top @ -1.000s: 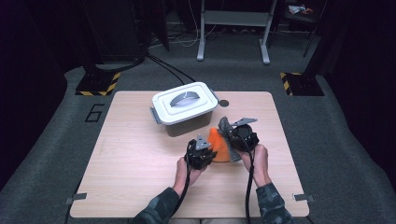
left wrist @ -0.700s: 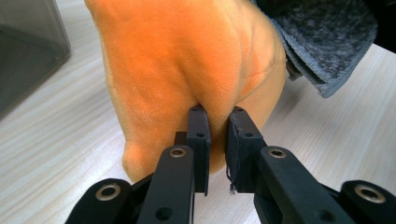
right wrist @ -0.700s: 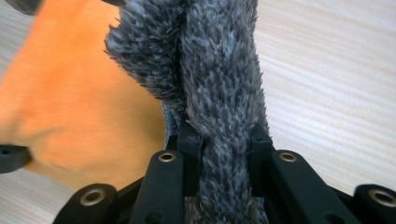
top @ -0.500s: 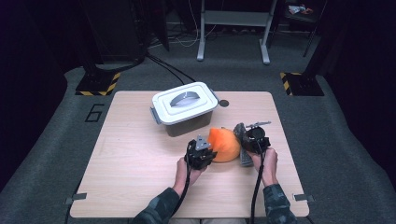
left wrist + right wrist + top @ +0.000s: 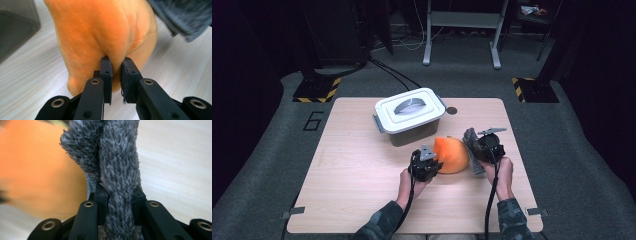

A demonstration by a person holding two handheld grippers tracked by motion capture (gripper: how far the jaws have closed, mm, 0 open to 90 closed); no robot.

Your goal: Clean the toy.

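An orange plush thing [image 5: 452, 154] lies on the wooden table [image 5: 362, 175] between my two grippers. My left gripper [image 5: 432, 165] is shut on a fold of the orange plush [image 5: 105, 32]; in the left gripper view its jaws [image 5: 116, 65] pinch the fabric. A grey fuzzy cloth [image 5: 472, 145] lies just right of the orange plush. My right gripper [image 5: 479, 150] is shut on that grey cloth [image 5: 120, 157], which runs up between the jaws [image 5: 117, 192] in the right gripper view. The orange plush [image 5: 37, 175] shows blurred at its left.
A white-lidded grey box [image 5: 409, 115] with a handle on top stands shut behind the plush, near the table's far middle. A small dark round mark [image 5: 452, 110] sits right of it. Bare tabletop spreads to the left and front.
The right gripper has pulled the grey cloth to the right, away from the orange plush, which now lies more exposed. The left gripper has stayed on the plush.
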